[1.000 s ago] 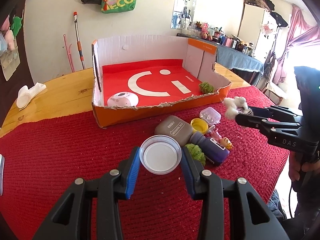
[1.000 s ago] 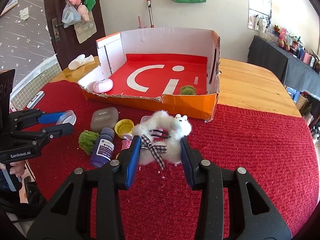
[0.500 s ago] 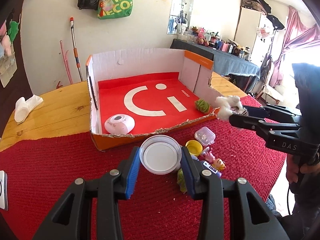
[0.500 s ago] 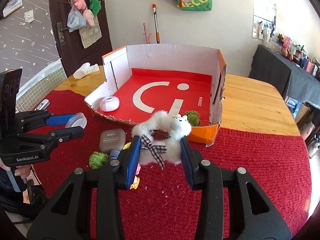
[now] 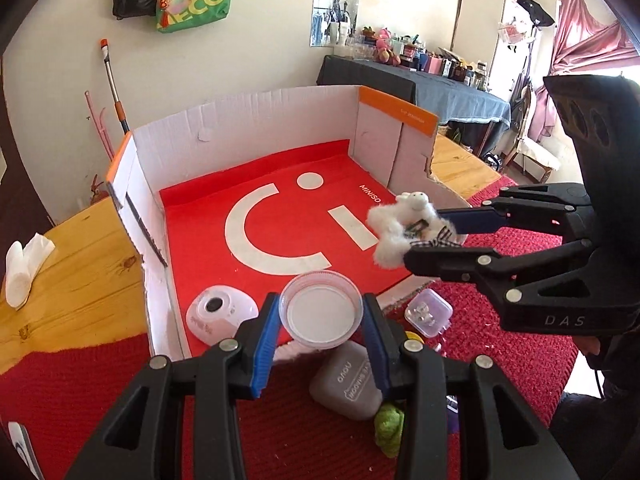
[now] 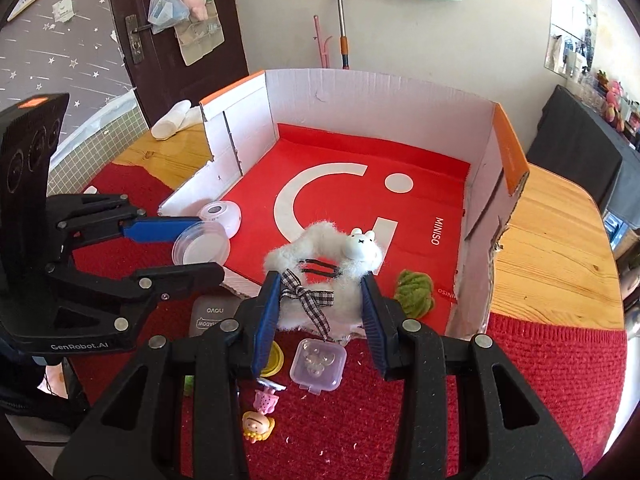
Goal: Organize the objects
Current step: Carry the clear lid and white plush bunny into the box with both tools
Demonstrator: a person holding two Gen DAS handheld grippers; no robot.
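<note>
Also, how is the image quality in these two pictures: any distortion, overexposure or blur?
Left wrist view: strong fisheye bending, the box walls curve; the window by the pink curtain is blown out; the plastic lid is sharp. Right wrist view: same bending with dark corners; the fluffy toy is sharp, the shelf at the right edge is soft.
</note>
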